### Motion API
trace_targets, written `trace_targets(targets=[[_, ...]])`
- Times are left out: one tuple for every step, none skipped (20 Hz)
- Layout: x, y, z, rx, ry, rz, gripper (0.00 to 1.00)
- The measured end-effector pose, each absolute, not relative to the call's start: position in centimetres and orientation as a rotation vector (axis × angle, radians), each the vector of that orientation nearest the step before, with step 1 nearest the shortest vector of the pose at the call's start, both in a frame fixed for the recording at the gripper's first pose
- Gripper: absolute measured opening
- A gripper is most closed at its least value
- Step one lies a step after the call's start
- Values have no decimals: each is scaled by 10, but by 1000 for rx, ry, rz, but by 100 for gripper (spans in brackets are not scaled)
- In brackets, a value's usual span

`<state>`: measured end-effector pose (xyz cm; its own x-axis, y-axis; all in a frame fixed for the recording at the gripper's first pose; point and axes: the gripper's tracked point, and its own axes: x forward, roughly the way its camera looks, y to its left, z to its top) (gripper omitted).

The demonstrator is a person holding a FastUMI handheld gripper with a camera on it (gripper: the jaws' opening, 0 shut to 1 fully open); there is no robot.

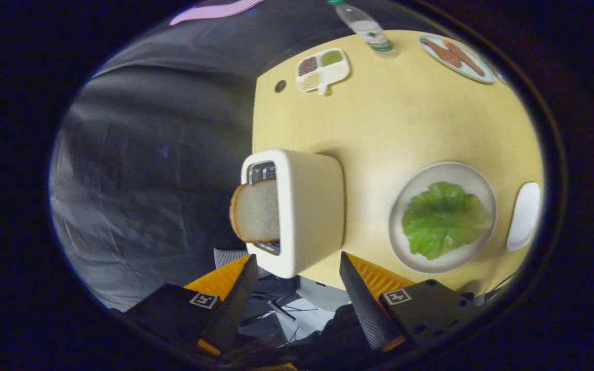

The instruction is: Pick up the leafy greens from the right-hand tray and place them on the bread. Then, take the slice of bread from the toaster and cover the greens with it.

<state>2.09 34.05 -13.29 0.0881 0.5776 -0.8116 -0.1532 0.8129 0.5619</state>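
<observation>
- Gripper view, nearest item: gripper (297,288), fingers spread wide apart, nothing held between them; both tips sit short of the toaster.
- Toaster (310,206): pale body just ahead of the fingers, standing at the table's edge; the view is rolled, so its slot faces sideways.
- Slice of bread (256,211): standing in the toaster slot, about half of it proud of the top, crust edge exposed.
- Plate (405,206): round, on the table (405,118) beside the toaster, clear of it.
- Leafy greens (444,219): one leaf lying flat in the plate; whether bread lies under it cannot be told.
- Tray (524,214): pale, just beyond the plate.
- Far end: sectioned dish (323,69), bottle (369,26), plate of brown strips (457,56).
- Step judged in hand: greens placed; fetching the toaster slice. Next move calls for advancing and closing on the slice's exposed faces, then drawing it straight out of the slot.
</observation>
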Motion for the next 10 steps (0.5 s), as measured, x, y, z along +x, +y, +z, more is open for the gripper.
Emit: trace_targets(targets=[[19, 361, -128, 378, 1389, 588, 98], [18, 379, -125, 381, 1396, 610, 97], [17, 394, -124, 374, 1400, 631, 97], [19, 406, -124, 355, 1396, 644, 97], [22, 416, -127, 335, 1391, 650, 97], [25, 424, -131, 327, 1391, 647, 96], [26, 429, -135, 322, 1396, 634, 96], [30, 432, -141, 315, 1400, 617, 96], [35, 433, -148, 305, 1398, 599, 96], [43, 432, -156, 292, 1391, 578, 95]])
